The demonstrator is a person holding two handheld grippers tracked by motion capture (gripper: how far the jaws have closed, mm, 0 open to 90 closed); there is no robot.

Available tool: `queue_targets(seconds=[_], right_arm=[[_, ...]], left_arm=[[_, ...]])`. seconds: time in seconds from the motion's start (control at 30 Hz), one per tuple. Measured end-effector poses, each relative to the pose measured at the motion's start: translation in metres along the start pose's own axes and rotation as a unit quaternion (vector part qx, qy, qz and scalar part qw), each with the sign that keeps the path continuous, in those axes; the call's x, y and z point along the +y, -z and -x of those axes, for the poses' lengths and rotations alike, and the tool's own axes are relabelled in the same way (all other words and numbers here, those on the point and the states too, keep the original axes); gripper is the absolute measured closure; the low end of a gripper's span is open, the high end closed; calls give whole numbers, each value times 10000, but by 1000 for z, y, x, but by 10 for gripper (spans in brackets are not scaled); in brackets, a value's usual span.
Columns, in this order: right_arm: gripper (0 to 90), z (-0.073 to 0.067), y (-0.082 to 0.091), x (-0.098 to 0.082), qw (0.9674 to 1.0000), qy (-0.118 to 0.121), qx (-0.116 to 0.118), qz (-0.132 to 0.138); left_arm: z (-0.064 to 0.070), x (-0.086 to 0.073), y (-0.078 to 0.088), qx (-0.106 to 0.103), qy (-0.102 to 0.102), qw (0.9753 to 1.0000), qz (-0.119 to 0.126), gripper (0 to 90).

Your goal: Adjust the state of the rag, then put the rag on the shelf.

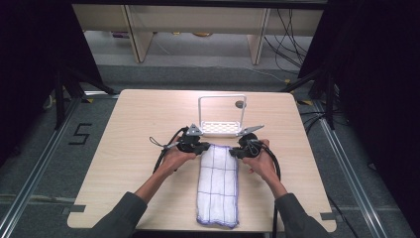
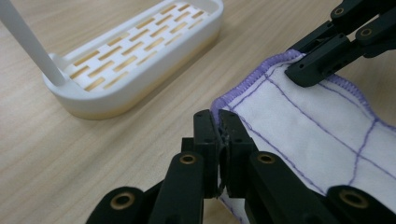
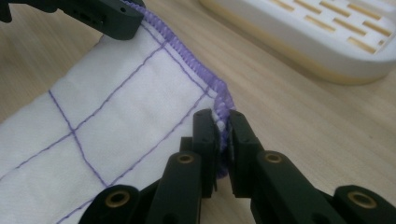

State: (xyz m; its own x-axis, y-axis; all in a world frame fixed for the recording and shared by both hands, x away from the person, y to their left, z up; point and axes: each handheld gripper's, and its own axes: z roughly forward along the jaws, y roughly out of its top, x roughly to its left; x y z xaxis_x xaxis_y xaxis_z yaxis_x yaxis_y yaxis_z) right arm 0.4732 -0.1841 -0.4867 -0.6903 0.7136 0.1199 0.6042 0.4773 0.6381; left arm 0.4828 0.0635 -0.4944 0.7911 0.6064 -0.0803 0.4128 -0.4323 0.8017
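Observation:
A white cloth (image 1: pixel 218 183) with purple grid lines and a purple stitched hem lies folded in a long strip on the wooden table, reaching from the middle to the near edge. My left gripper (image 1: pixel 202 147) is shut on the cloth's (image 2: pixel 317 126) far left corner, seen between its own black jaws (image 2: pixel 218 126). My right gripper (image 1: pixel 234 151) is shut on the far right corner of the cloth (image 3: pixel 116 116), its jaws (image 3: pixel 222 123) pinching the purple hem. Each gripper view also shows the other gripper's jaw tip at the opposite corner.
A white slotted rack base with an upright white frame (image 1: pixel 222 128) stands just beyond the cloth, close to both grippers; its tray (image 2: pixel 135 51) (image 3: pixel 327 32) lies a short way off. Bare tabletop (image 1: pixel 133 129) stretches to the left and right.

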Motion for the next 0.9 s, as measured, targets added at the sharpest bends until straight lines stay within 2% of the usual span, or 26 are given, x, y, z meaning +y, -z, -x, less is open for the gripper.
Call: queue_targets(seconds=[0.03,0.1,0.13,0.17,0.2,0.27,0.3,0.33,0.4,0.43,0.47,0.5,0.53,0.6,0.63,0.67,0.7,0.73,0.77,0.8,0.83,0.87,0.9], right_arm=[[841,0,0,0,9999,40,-9,101],[841,-1,4,2,9999,66,-26,115],[842,-3,6,3,9998,-11,30,171],[842,-2,7,4,9998,106,-6,150],[842,-3,9,5,9998,128,3,173],[842,-8,13,8,9996,93,33,260],[842,-8,13,8,9994,173,13,310],[842,-9,17,10,9996,132,55,252],[842,-11,20,10,9991,110,86,392],[843,-10,23,11,9991,229,50,351],[843,-14,26,12,9993,93,107,342],[843,-16,25,12,9988,150,71,464],[843,-17,28,14,9987,163,101,464],[843,-19,33,16,9986,324,67,405],[843,-23,35,17,9989,193,84,420],[843,-23,38,18,9983,366,69,458],[843,-24,41,19,9982,369,76,460],[843,-29,41,19,9979,147,154,617],[843,-28,48,21,9983,317,136,477],[844,-29,49,21,9977,348,150,561],[844,-31,55,22,9979,342,177,512],[844,-34,59,22,9977,281,222,567],[844,-34,61,23,9968,363,186,684]], left_arm=[[1,1,2,20,19,10000,42,863],[3,3,6,30,29,9999,121,863],[3,3,8,30,12,9999,142,863],[3,4,10,30,-12,9999,151,863],[4,6,16,35,-77,9999,137,863],[5,7,20,31,-79,9998,184,863],[5,8,23,23,-82,9997,228,862],[6,9,26,42,-100,9997,224,862],[8,10,29,29,-33,9994,336,862],[9,11,32,30,-27,9994,348,862],[10,12,35,18,-41,9994,352,861],[10,13,38,-22,-93,9994,342,861],[12,14,40,-28,-39,9991,410,861],[14,16,46,-31,-41,9992,392,861],[15,17,49,-47,-23,9991,409,861],[15,18,52,-30,-21,9992,408,861],[15,19,55,-51,-84,9994,341,861],[17,20,57,-61,-3,9992,385,861],[18,21,59,-59,-21,9993,363,861],[20,23,63,-98,-47,9993,363,861],[22,25,67,-95,-78,9993,361,861],[23,28,72,-94,-140,9993,332,861],[25,30,74,-125,-95,9991,398,860]])
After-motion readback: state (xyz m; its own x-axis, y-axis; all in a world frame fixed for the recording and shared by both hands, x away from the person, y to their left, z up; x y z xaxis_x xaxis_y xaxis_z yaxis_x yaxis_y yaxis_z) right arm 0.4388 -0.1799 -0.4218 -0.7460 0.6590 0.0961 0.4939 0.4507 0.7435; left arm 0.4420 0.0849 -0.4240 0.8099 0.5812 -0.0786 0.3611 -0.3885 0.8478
